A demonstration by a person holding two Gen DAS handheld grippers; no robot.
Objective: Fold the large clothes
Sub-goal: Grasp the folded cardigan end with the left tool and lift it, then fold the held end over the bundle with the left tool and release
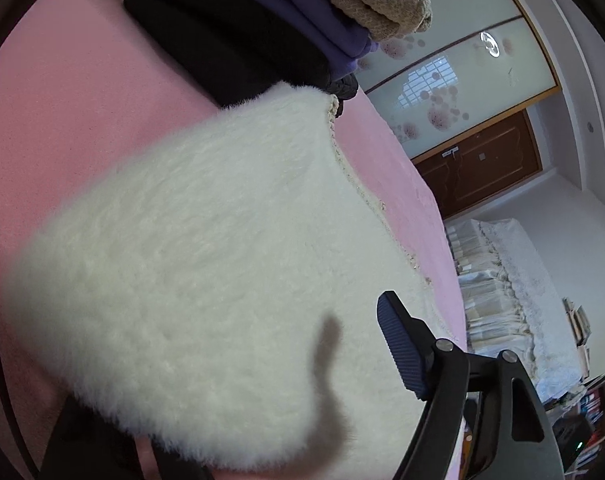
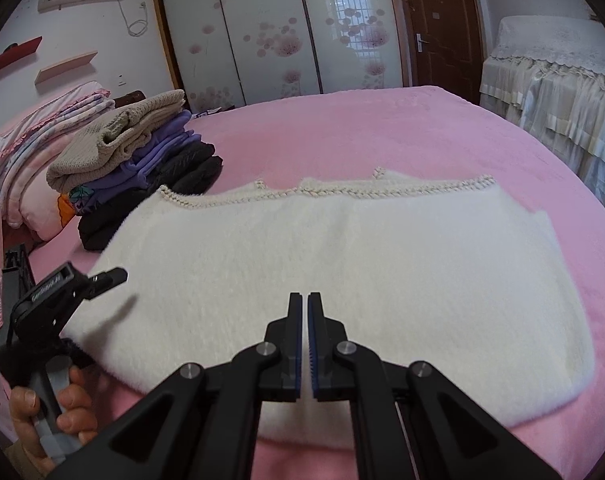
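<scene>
A fluffy white sweater (image 2: 342, 260) lies folded into a wide rectangle on the pink bed (image 2: 382, 132), its beaded trim along the far edge. My right gripper (image 2: 304, 300) hovers over the sweater's near part, shut with nothing between its pads. In the right wrist view, a hand holds my left gripper (image 2: 102, 278) at the sweater's left end. In the left wrist view the sweater (image 1: 202, 260) fills the middle. My left gripper (image 1: 230, 360) stands wide there. One blue-padded finger (image 1: 402, 344) floats above the fabric and casts a shadow on it. The other finger is mostly hidden at the lower left.
A stack of folded clothes (image 2: 142, 160), beige knit over purple and black, sits just left of the sweater and shows in the left wrist view as stack (image 1: 262, 32). Pillows and quilts (image 2: 42, 128) lie further left. A lace-covered cabinet (image 2: 562, 80) stands beyond the bed's right side.
</scene>
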